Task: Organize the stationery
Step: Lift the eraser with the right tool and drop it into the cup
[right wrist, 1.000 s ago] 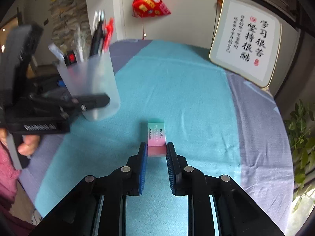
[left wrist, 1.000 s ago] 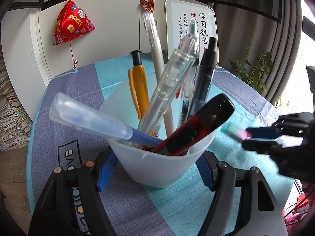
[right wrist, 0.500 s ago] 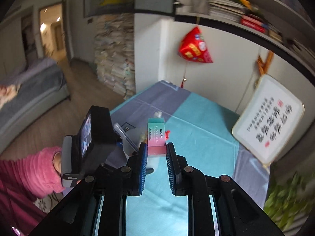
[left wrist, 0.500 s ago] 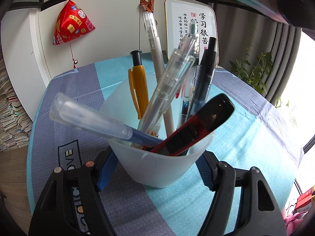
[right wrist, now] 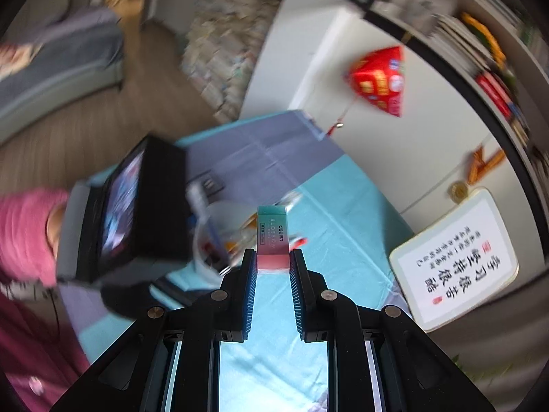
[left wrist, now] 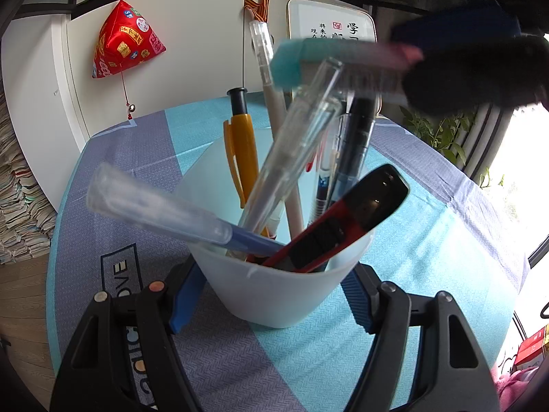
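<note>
My left gripper (left wrist: pixel 274 305) is shut on a frosted white cup (left wrist: pixel 278 288) standing on the blue and purple tablecloth. The cup holds several pens, among them an orange pen (left wrist: pixel 242 147) and a clear one, plus a red and black utility knife (left wrist: pixel 346 219). My right gripper (right wrist: pixel 273 259) is shut on a green-to-pink eraser (right wrist: pixel 272 237), held in the air above the cup (right wrist: pixel 212 240). From the left wrist view the eraser (left wrist: pixel 329 58) hovers blurred over the pen tops, with the right gripper (left wrist: pixel 422 68) behind it.
A framed calligraphy board (right wrist: pixel 456 261) leans on the white cabinet at the table's far edge. A red pyramid ornament (left wrist: pixel 125 39) hangs on the cabinet door. A pink sleeve (right wrist: pixel 24 230) holds the left gripper. A green plant (left wrist: pixel 435 130) stands at the right.
My right gripper lifted the eraser off the tablecloth, rolled, and carried it over the cup. The left gripper and cup stayed where they were.
</note>
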